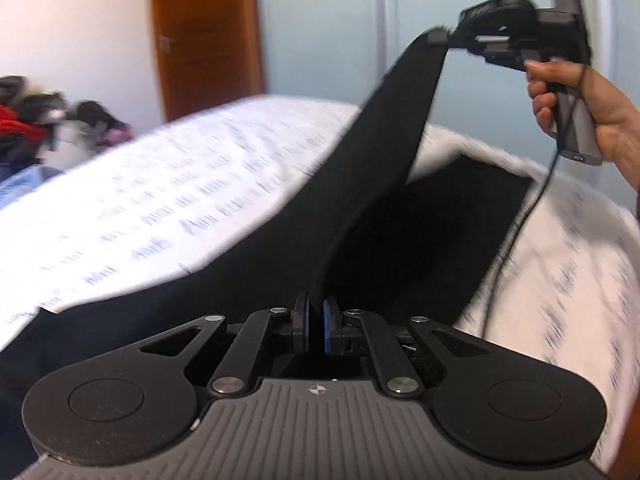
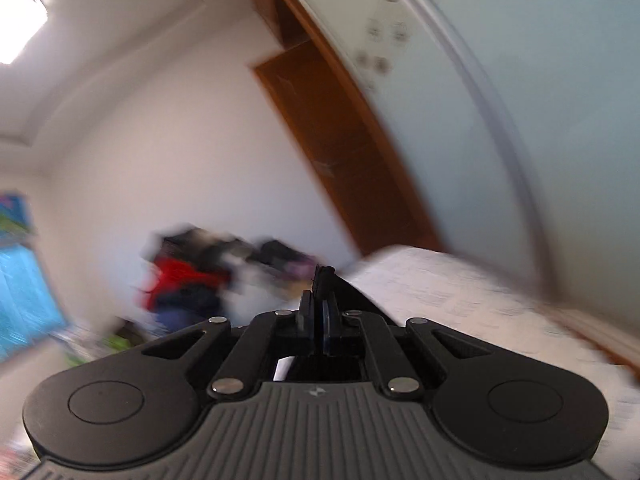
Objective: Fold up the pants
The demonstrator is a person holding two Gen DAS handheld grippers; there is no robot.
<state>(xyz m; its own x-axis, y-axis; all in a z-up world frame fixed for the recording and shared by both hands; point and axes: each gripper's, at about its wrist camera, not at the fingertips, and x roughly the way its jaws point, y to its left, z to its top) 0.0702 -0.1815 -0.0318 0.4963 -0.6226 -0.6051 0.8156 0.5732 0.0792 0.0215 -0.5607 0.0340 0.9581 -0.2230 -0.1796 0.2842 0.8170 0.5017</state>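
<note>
The black pants [image 1: 360, 184] are lifted above a white bed [image 1: 168, 200] with blue print. In the left wrist view my left gripper [image 1: 316, 312] is shut on one edge of the pants, and the fabric rises in a taut band to my right gripper [image 1: 438, 36], held high at the upper right and shut on the other end. More black cloth [image 1: 432, 232] lies on the bed below. In the right wrist view my right gripper [image 2: 319, 304] is shut, with a small tip of the black pants [image 2: 323, 276] poking out between the pads.
A pile of clothes [image 1: 36, 124] with red and dark items lies beyond the bed at the left. A brown wooden door [image 1: 208, 36] and a pale blue wardrobe [image 1: 340, 28] stand behind. A black cable [image 1: 516, 232] hangs from the right gripper across the bed.
</note>
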